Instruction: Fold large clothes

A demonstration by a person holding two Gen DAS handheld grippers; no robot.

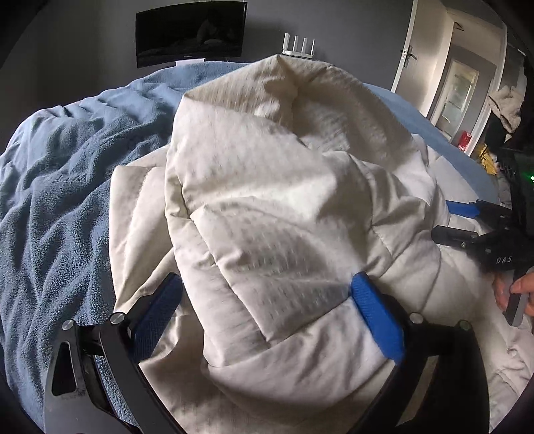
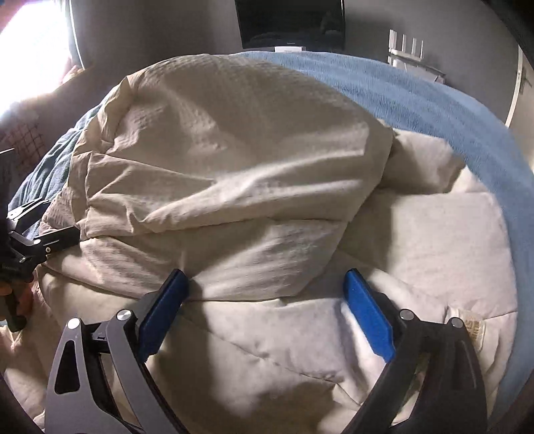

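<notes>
Both grippers wide open: left gripper [image 1: 267, 293] straddles the quilted coat [image 1: 267, 200], unpinched; right gripper [image 2: 267, 287] nearer, fold edge at 12 o'clock.

The left wrist camera sits just behind the left claw [image 1: 267, 300] and looks forward and downward along its blue pads, very near the cream padded garment [image 1: 267, 187] that fills the frame ahead of the claw, with the blue blanket [image 1: 60, 173] to the claw's left and the right claw [image 1: 467, 222] at its far right edge. The right wrist camera looks the same way from behind the right claw [image 2: 267, 297], equally near, with the left claw [image 2: 50, 227] at its left edge. Both views share the garment's raised fold, the blanket, the dark screen [image 1: 190, 31] and the white router [image 1: 298, 46] on the wall beyond the claws.
</notes>
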